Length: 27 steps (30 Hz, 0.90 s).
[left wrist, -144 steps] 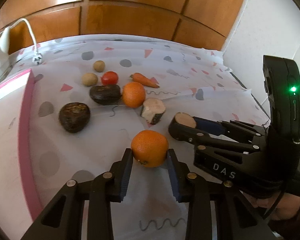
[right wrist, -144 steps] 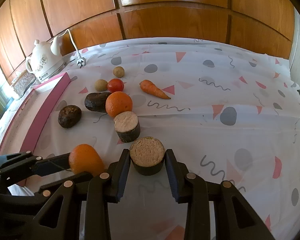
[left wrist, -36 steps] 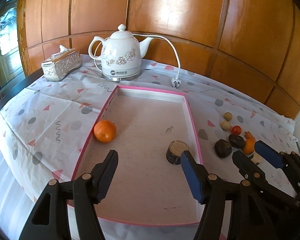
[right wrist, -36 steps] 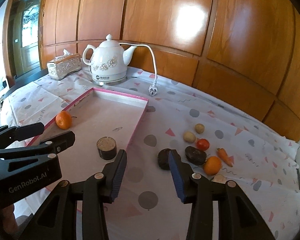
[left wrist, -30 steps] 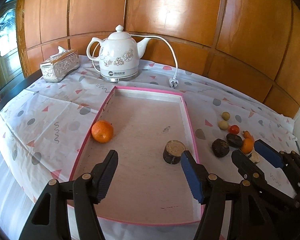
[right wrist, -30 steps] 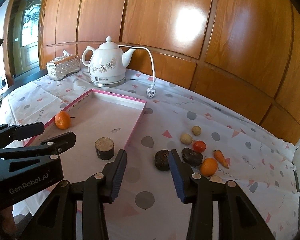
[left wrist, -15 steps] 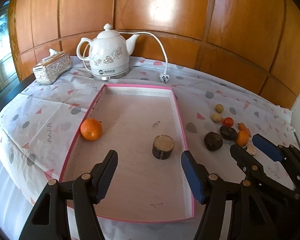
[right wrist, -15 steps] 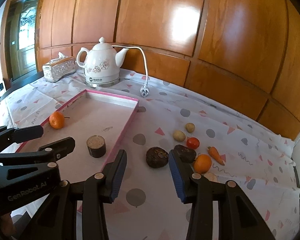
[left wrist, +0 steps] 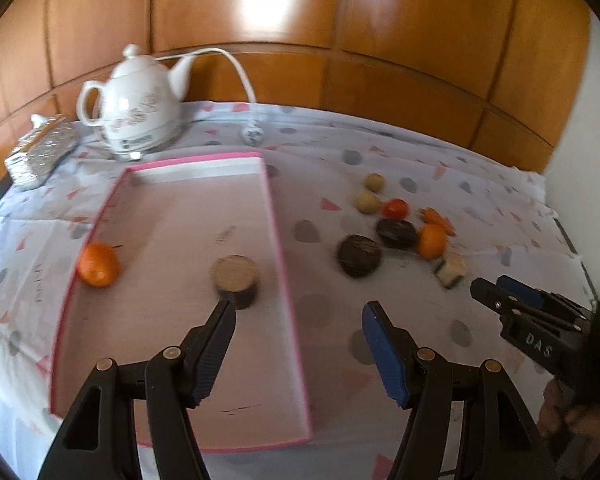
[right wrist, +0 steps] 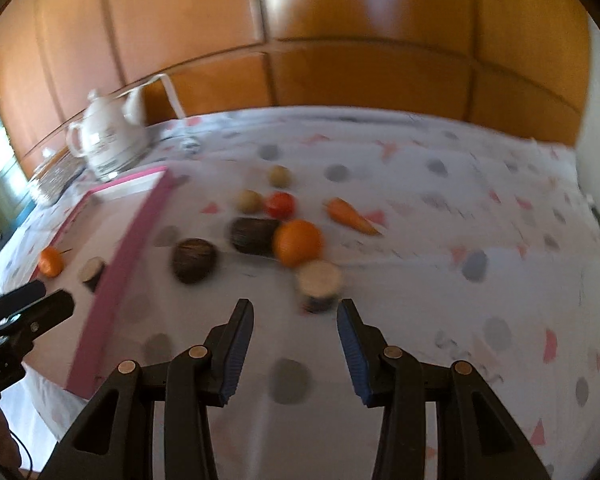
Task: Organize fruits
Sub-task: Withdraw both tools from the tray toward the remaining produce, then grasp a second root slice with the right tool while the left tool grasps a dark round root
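Both grippers were over the pink tray (left wrist: 284,280) a moment ago, and now they swing away from it toward the pile of food still on the tabletop (right wrist: 420,280); one orange (left wrist: 99,264) and one brown log slice (left wrist: 236,280) lie in the tray, so I think another pick is coming. The left gripper (left wrist: 296,344) has its fingers wide and empty, and the right gripper (right wrist: 294,346) has its fingers a bit apart and empty, just short of the second log slice (right wrist: 319,285). The pictures are blurry, so the two dark lumps (right wrist: 194,260) are hard to name, and in the right view the tray wall hides part of the slice inside.

wall (left wrist: 380,40): glossy wood panels | tablecloth (right wrist: 440,240): white, patterned
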Each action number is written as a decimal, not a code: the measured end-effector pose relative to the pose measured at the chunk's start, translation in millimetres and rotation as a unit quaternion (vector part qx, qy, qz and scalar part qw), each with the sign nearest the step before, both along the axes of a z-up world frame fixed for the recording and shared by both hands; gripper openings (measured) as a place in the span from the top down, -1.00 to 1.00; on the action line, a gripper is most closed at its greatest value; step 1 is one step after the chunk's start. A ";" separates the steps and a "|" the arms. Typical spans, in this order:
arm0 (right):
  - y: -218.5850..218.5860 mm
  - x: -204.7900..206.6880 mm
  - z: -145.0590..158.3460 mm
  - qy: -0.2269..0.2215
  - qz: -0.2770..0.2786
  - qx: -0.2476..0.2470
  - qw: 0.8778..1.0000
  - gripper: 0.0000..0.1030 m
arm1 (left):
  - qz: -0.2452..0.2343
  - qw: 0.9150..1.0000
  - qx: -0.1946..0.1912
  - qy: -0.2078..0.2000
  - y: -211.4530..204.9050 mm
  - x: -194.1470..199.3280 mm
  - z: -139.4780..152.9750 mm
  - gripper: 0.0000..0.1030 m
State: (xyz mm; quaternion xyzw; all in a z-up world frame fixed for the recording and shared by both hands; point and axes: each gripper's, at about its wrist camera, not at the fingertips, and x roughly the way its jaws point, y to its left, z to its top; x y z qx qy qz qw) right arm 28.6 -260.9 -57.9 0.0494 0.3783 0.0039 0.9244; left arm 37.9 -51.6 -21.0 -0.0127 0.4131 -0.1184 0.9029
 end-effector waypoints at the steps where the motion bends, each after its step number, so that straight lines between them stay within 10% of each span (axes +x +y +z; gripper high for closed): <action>1: -7.9 0.0 -2.8 0.006 -0.007 0.009 1.000 0.14 | -0.004 1.000 -0.001 0.002 -2.5 0.9 -1.0 -0.28; 27: -13.0 34.1 -18.6 0.032 0.013 0.012 0.999 0.14 | -0.053 0.998 -0.005 0.028 -48.1 42.5 -14.9 -0.13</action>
